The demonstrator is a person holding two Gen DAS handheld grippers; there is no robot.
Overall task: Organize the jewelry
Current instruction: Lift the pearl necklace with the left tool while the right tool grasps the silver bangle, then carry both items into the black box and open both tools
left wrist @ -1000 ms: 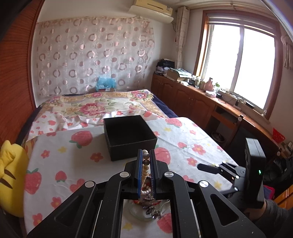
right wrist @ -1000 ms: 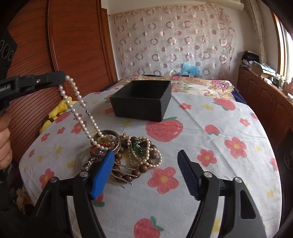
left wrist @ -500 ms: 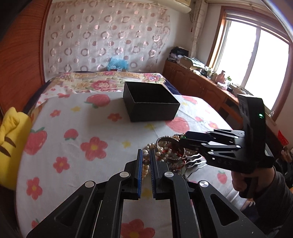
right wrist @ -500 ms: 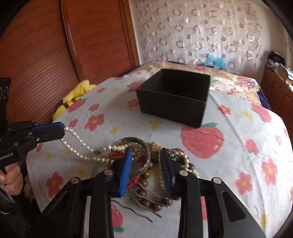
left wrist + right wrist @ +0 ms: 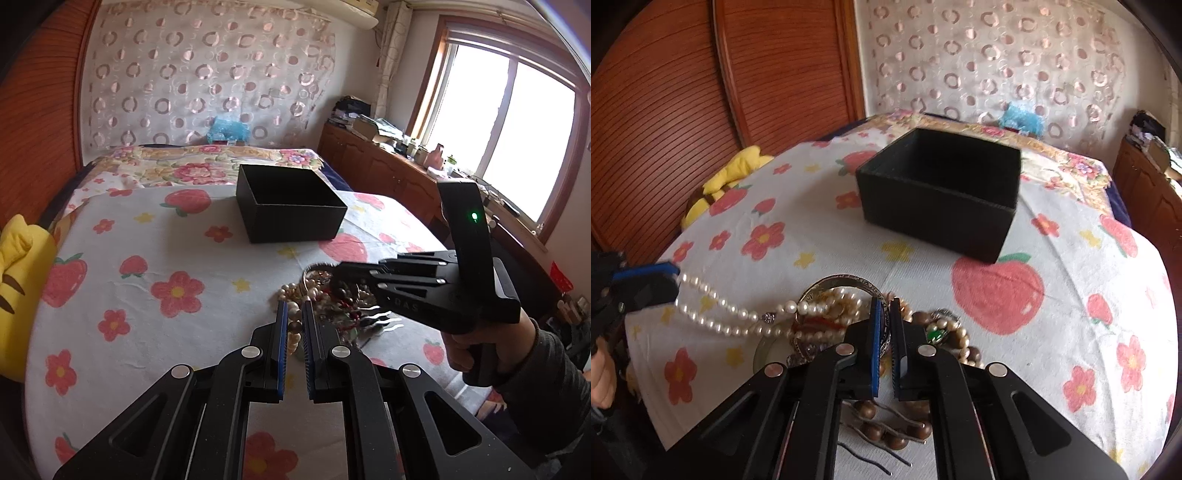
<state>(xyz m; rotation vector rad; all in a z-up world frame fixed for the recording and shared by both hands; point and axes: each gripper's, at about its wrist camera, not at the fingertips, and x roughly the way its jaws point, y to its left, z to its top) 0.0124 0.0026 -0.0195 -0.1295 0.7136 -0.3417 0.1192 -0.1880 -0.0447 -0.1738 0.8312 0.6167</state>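
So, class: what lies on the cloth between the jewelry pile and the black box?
Only bare flowered tablecloth separates jewelry pile from black box, right wrist view.

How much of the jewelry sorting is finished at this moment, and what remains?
Nothing looks sorted yet: as far as the views show, the black box holds nothing. In hand: the left tool grips the pearl necklace, and the right tool is shut on the metal bangle. Left: the whole pile of bracelets and beads on the tablecloth.
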